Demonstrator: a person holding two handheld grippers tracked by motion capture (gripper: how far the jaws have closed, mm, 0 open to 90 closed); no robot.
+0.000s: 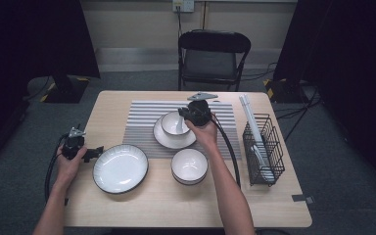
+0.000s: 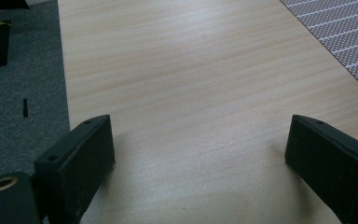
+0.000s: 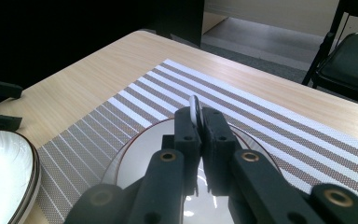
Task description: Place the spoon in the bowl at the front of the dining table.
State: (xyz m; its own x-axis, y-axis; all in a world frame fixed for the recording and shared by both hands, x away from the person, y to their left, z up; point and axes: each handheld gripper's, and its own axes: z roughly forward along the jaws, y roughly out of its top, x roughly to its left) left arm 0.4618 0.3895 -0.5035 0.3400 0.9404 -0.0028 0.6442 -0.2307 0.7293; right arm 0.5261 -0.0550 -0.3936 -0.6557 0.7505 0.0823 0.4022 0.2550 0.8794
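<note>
Presently catalogued, one wooden counter (image 1: 127,205) with tableware; right tool (image 1: 194,115) held in the person's right hand (image 1: 204,131) above the striped placemat (image 1: 142,115), its two black jaws pressed together on a thin white rim, which stands up between them in the right gripper view (image 3: 195,112); that rim belongs to the small white bowl (image 1: 174,122), gripped at its right edge; the bowl sits on a white plate (image 1: 169,139), itself lying on the placemat, toward its near right part; in the right gripper view the plate's dark-edged rim (image 3: 121,161) curves beneath the jaws.

Left tool (image 1: 90,152) held in the left hand (image 1: 69,164) at the left edge of the counter, low over bare wood; its jaws spread wide with nothing between them, pads well apart in the left gripper view (image 2: 198,158); a corner of the placemat shows there at upper right (image 2: 349,32).

Further items: a large shallow white plate with dark rim (image 1: 120,168), just beside the left tool, on bare wood near the front; a second white bowl (image 1: 189,166), near the front of the placemat, just to the right of the large plate; a black wire rack (image 1: 264,147) at the right end of the counter, holding pale upright items too small to tell; a dark folding chair (image 1: 213,56) beyond the far edge.
</note>
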